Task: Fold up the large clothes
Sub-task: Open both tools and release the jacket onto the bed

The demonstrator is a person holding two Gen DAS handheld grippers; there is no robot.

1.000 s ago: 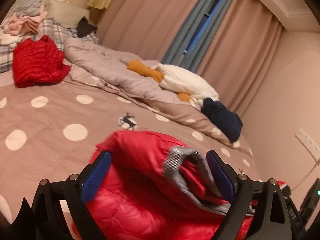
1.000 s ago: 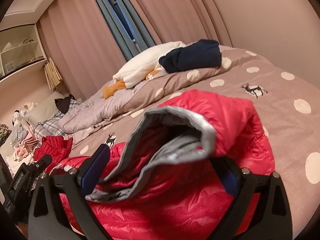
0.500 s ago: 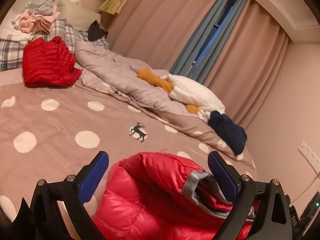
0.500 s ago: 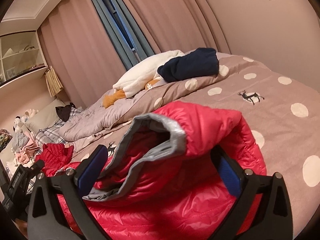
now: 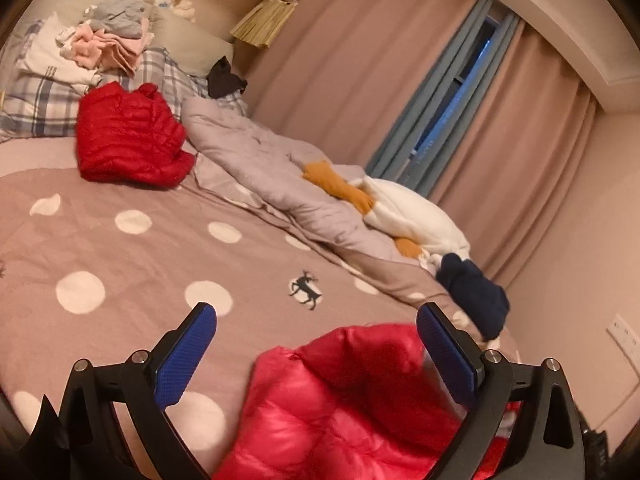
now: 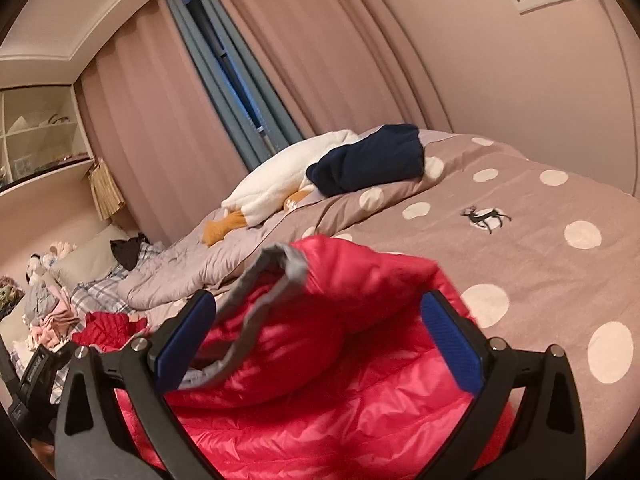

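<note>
Jacket (image 5: 344, 408), red and quilted, lies on the bed (image 5: 132, 264) close under both cameras, bunched in puffy folds. In the right wrist view its grey-lined edge (image 6: 256, 312) curls up in a loop over the red fabric, lifted off the rest of the garment.

Left tongs (image 5: 316, 356) stand wide, with blue pads on both fingers; nothing is between them, and the jacket shows below and behind the gap, its top edge near the right finger. Whether that finger touches the cloth cannot be told.

Right tongs (image 6: 320, 340) are also spread wide. The raised fold of the jacket sits in the gap, and the grey edge passes close by the left finger (image 6: 182, 340); contact is unclear, and neither finger pinches the fabric.

Both tongs point forward, low over the bed's dotted cover. The left tool's black body (image 6: 32, 376) shows at the left edge of the right wrist view.

Farther up the bed lie a second red jacket (image 5: 128, 140), a grey quilt (image 5: 260, 168), a white plush (image 5: 412, 212) and a navy garment (image 5: 476, 296).
</note>
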